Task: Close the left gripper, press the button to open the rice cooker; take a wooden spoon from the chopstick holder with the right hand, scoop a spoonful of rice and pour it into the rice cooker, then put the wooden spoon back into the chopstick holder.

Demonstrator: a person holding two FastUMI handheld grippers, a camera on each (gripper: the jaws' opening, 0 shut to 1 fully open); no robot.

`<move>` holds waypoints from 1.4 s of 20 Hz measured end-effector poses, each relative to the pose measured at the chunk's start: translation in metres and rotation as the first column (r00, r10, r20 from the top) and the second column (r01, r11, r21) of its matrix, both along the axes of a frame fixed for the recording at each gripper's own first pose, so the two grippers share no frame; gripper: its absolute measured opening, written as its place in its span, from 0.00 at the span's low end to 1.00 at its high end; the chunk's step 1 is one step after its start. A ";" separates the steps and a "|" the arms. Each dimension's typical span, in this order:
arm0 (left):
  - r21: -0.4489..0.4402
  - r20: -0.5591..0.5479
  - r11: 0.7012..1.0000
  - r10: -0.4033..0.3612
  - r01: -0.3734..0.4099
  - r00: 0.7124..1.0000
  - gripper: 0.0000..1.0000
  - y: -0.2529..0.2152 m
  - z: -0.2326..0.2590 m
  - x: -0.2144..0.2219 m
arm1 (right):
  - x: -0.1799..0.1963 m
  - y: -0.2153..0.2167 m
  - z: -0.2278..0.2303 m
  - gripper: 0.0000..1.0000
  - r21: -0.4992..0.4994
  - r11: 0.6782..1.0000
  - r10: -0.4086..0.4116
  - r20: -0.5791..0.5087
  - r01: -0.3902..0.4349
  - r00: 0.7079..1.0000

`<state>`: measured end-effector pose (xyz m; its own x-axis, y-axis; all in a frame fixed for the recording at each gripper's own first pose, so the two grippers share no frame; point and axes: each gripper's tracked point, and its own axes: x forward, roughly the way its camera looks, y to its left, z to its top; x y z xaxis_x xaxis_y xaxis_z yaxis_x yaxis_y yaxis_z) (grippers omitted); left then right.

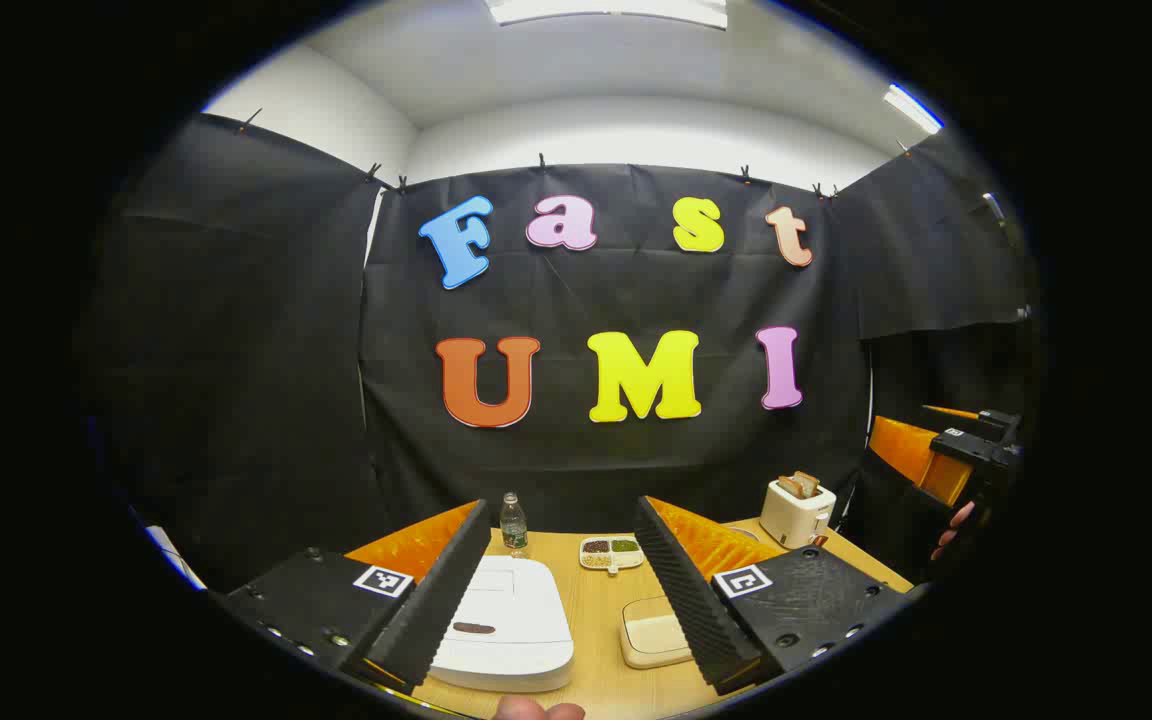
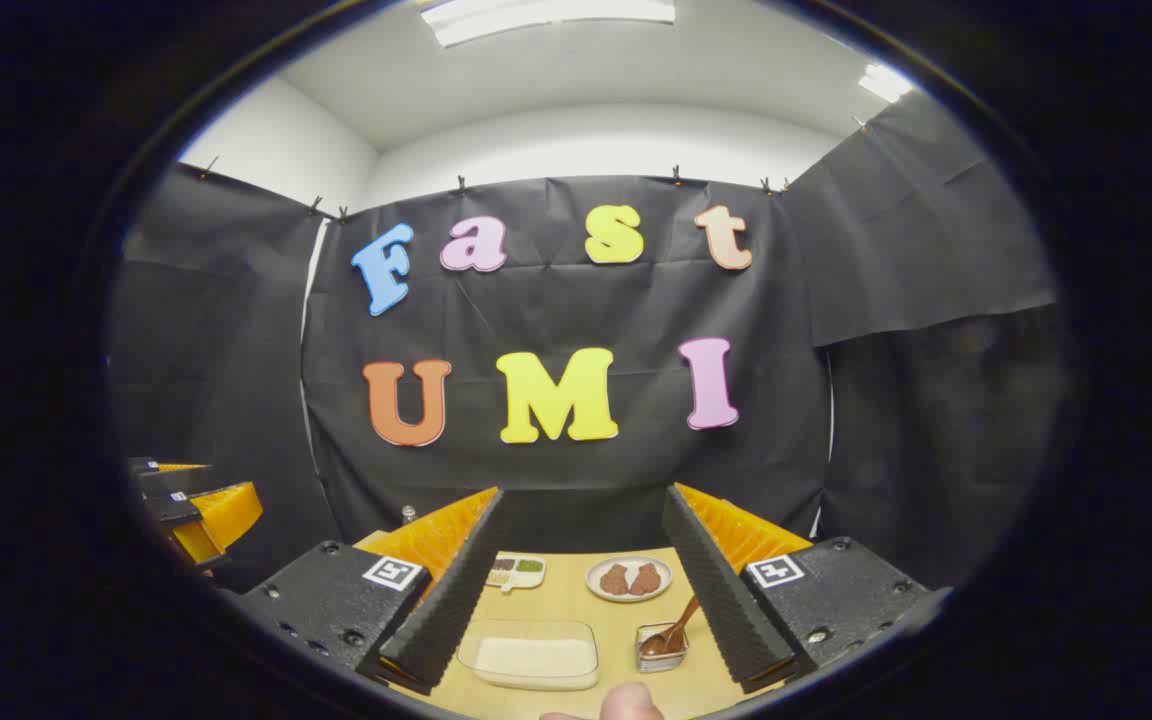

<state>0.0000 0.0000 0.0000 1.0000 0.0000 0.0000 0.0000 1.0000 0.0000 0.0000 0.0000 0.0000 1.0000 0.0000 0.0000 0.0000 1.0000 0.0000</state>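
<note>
The white rice cooker (image 1: 506, 620) sits on the wooden table with its lid down, just beyond and between the spread fingers of my left gripper (image 1: 561, 502), which is open and empty. A dark button (image 1: 473, 628) shows on the lid's near side. My right gripper (image 2: 585, 492) is also open and empty. Below it lie a clear tub of rice (image 2: 531, 655) and, to the right, the small chopstick holder (image 2: 661, 645) with the wooden spoon (image 2: 674, 630) leaning in it. The cream tub (image 1: 656, 640) stands right of the cooker.
A bottle (image 1: 513, 523), a divided dish (image 1: 611, 551) and a toaster (image 1: 798, 510) stand along the table's back. A plate of brown food (image 2: 629, 578) lies behind the holder. A hand (image 1: 948, 538) holds the right gripper (image 1: 921, 440) at far right.
</note>
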 end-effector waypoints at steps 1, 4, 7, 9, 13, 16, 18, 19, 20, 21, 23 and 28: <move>-0.001 -0.002 1.000 -0.001 0.001 1.000 0.94 -0.001 -0.001 0.000 | 0.001 -0.001 0.001 1.00 -0.003 1.000 0.000 0.002 0.000 1.000; -0.006 -0.010 1.000 0.005 -0.005 1.000 0.94 -0.002 -0.003 0.001 | 0.004 -0.004 0.004 1.00 -0.012 1.000 -0.001 0.006 0.001 1.000; 0.001 -0.015 1.000 0.013 -0.013 1.000 0.94 -0.003 -0.006 0.001 | 0.005 -0.006 0.005 1.00 -0.008 1.000 -0.001 0.008 0.001 1.000; -0.005 -0.018 1.000 0.010 -0.010 1.000 0.94 -0.005 -0.006 0.001 | 0.006 -0.007 0.006 1.00 -0.007 1.000 -0.001 0.009 0.001 1.000; -0.019 -0.023 1.000 0.020 -0.020 1.000 0.94 -0.005 -0.007 0.001 | 0.007 -0.010 0.007 0.96 -0.008 1.000 -0.005 0.010 0.005 1.000; -0.015 -0.023 1.000 0.024 -0.025 0.999 0.94 -0.004 -0.007 0.002 | 0.008 -0.012 0.006 1.00 -0.006 1.000 -0.008 0.010 0.008 1.000; -0.013 -0.027 1.000 0.024 -0.025 0.999 0.94 -0.004 -0.009 0.002 | 0.008 -0.014 0.005 1.00 -0.008 1.000 -0.009 0.005 0.009 1.000; -0.012 -0.029 1.000 0.021 -0.021 0.999 0.94 -0.006 -0.010 0.002 | 0.009 -0.015 0.004 1.00 -0.008 1.000 -0.010 0.004 0.010 1.000; -0.012 -0.035 1.000 0.020 -0.020 0.999 0.94 -0.006 -0.011 0.003 | 0.009 -0.016 0.004 1.00 -0.009 1.000 -0.010 0.004 0.011 1.000; -0.013 -0.040 1.000 0.021 -0.021 0.999 0.94 -0.005 -0.013 0.003 | 0.009 -0.018 0.004 1.00 -0.009 1.000 -0.012 0.006 0.012 1.000; -0.014 -0.051 1.000 0.021 -0.021 0.998 0.94 -0.006 -0.015 0.004 | 0.011 -0.020 0.003 1.00 -0.010 1.000 -0.010 0.004 0.010 1.000; -0.071 -0.160 0.997 0.028 -0.040 0.987 0.94 0.005 -0.049 -0.003 | 0.020 -0.020 -0.006 1.00 0.010 1.000 0.016 -0.014 -0.015 1.000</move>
